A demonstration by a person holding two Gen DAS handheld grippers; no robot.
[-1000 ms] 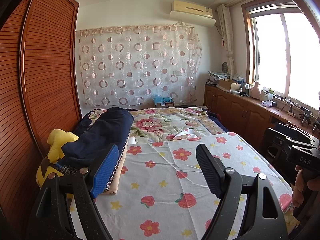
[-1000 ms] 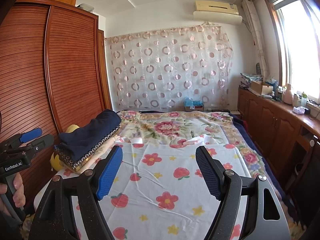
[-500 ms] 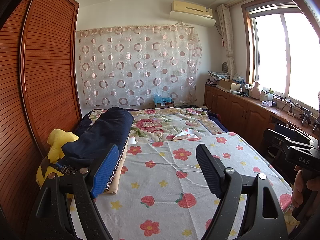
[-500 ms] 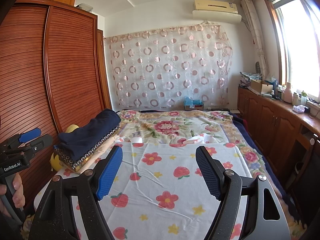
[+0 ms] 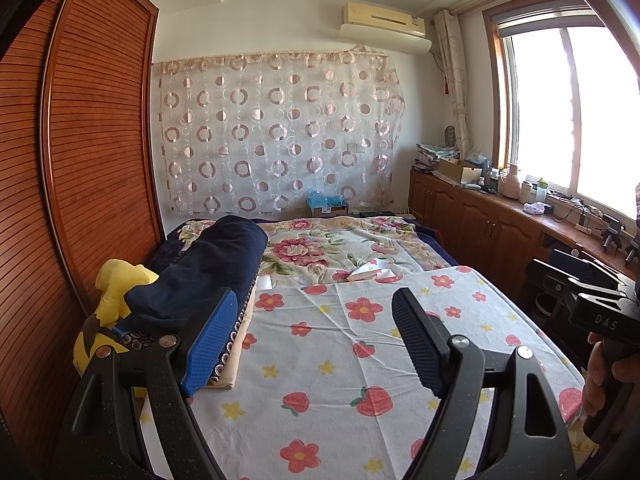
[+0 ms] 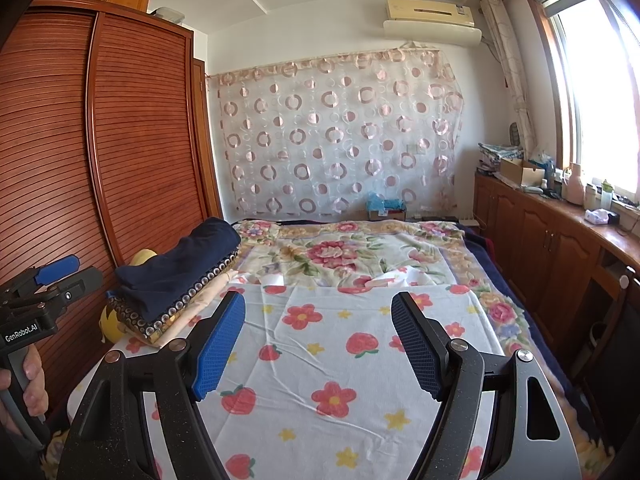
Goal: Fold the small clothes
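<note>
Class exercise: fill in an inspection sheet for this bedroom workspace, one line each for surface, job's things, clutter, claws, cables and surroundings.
Surface: bed with flower-print sheet, wrinkled, laid over a floral blanket.
Job's things: folded stack, navy garment on top, at the bed's left edge.
Clutter: yellow plush toy beside the stack; small white item mid-bed.
Claws: left claw and right claw both open, holding nothing.
Cables: wires on the window counter.
Surroundings: slatted wardrobe, circle-pattern curtain, air conditioner.
</note>
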